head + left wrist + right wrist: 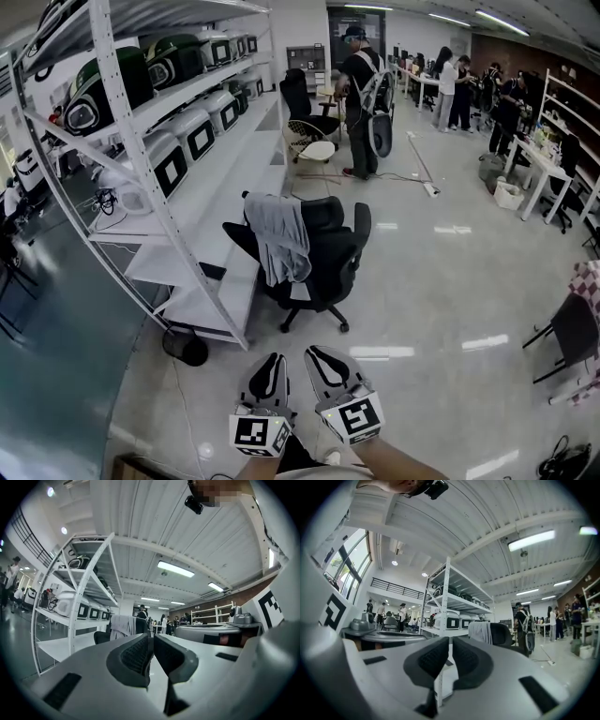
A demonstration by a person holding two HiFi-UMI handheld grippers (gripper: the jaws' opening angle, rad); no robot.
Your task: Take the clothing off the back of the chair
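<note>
Left gripper (272, 364): pads pressed together, nothing between them. Right gripper (323, 360): the same, closed on air. I hold both low and close to my body, side by side, tips pointing ahead across the bare floor.

Well apart from both tools stands the black office chair (333, 251), just beside the white shelf rack (234, 178). The grey clothing (281, 239) is draped over the top of the chair's back. One long panel hangs down the side I can see. How much falls on the far side I cannot tell.

Handling, as I judge it:
- Soft, limp and light, with no stiffness. It will sag and fold around whatever pinches it.
- It is not fragile, but a thin single layer could slide out of the pads.
- The best hold looks to be a bunched fold where the cloth crosses the top edge of the back, one gripper toward each end of that ridge.
- Lifting up and clear seems safer than dragging sideways. The chair looks to be on castors and may roll or swivel, and the hanging cloth may catch on the back.
</note>
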